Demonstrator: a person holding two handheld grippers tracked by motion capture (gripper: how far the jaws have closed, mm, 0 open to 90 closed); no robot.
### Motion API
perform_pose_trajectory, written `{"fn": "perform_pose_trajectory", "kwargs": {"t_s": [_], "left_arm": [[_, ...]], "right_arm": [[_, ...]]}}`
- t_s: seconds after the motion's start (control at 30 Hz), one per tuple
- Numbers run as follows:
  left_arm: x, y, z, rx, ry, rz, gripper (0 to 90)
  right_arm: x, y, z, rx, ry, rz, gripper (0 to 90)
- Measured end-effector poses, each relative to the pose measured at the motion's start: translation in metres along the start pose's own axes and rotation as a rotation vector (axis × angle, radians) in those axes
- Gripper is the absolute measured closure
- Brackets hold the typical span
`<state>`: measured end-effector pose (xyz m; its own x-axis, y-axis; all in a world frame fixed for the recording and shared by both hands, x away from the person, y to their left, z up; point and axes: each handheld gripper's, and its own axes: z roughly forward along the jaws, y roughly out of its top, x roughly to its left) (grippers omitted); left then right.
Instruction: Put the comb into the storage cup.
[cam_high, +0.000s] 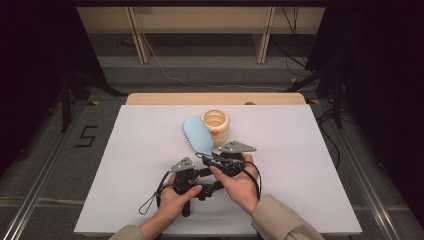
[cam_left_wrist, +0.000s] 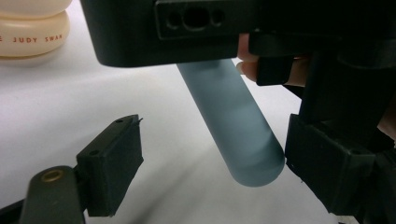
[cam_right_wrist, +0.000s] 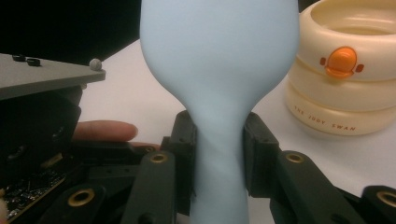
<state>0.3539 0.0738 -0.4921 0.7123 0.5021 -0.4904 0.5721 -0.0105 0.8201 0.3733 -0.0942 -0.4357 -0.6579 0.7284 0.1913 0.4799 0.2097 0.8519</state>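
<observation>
We have the right gripper (cam_right_wrist: 218, 154) clamped on the blue brush (cam_high: 197, 136) neck; left gripper (cam_left_wrist: 210, 163) open around its handle end, handover unfinished.

Wide bare worktop (cam_high: 140, 165) lies open on the left and the right, easy passage either way. Straight ahead it's tight: the cream ringed cup (cam_high: 215, 125) stands just beside the blue brush (cam_high: 196, 135). Near the front edge, both hand-held grippers crowd close together, little gap between them.
</observation>
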Motion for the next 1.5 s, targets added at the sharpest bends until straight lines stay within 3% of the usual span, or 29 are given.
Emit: {"fn": "perform_pose_trajectory", "kwargs": {"t_s": [0.53, 1.5], "left_arm": [[-0.0019, -0.0012, 0.0057, 0.002, -0.011, -0.009, 24.0], [-0.0017, -0.0043, 0.0064, -0.019, -0.068, -0.048, 52.1]], "right_arm": [[0.0003, -0.0008, 0.001, 0.002, 0.001, -0.003, 70.0], [-0.0022, -0.0026, 0.0026, 0.001, 0.001, -0.003, 70.0]]}}
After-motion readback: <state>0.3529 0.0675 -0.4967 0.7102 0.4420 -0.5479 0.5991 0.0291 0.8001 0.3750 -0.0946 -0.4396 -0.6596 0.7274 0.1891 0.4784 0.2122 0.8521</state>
